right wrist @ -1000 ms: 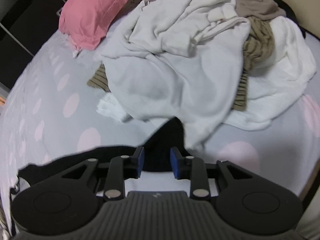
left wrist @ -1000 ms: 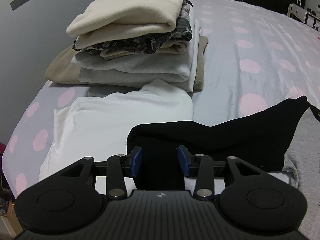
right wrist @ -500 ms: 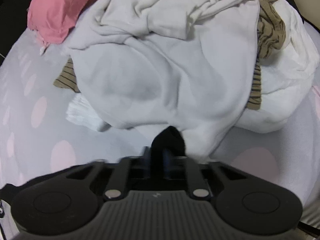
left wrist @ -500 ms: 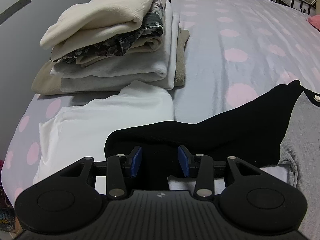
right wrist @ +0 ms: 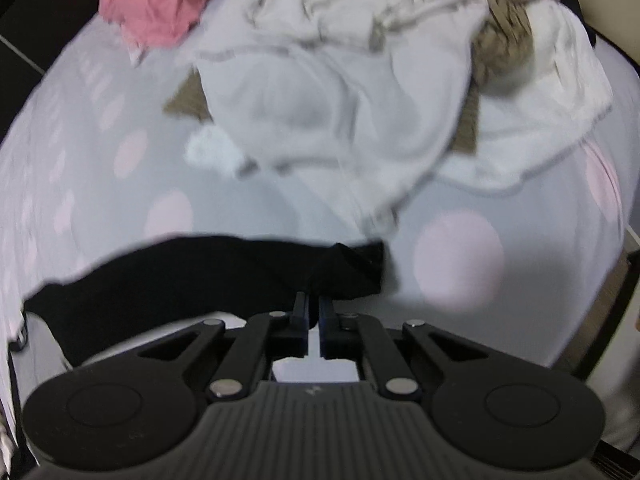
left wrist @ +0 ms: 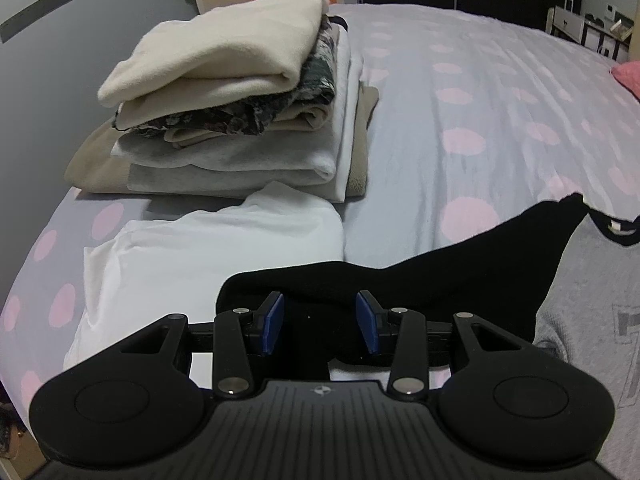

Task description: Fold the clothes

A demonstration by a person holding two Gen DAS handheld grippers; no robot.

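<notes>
A grey shirt with black sleeves lies on the bed. In the left wrist view its black sleeve [left wrist: 440,276] runs across the foreground and the grey body [left wrist: 592,304] lies at the right. My left gripper [left wrist: 320,322] is open, its blue pads on either side of the sleeve end. In the right wrist view my right gripper [right wrist: 314,310] is shut on the other black sleeve [right wrist: 200,276], pinching its end; the view is blurred.
A stack of folded clothes [left wrist: 240,112] stands at the far left, with a folded white garment [left wrist: 216,252] in front of it. A pile of unfolded laundry [right wrist: 380,80] and a pink pillow [right wrist: 160,4] lie beyond the right gripper. The bed edge [right wrist: 616,280] is at the right.
My right gripper closed on the black sleeve end and pulled it back, away from the laundry pile. My left gripper stayed open over the other sleeve, shifting slightly.
</notes>
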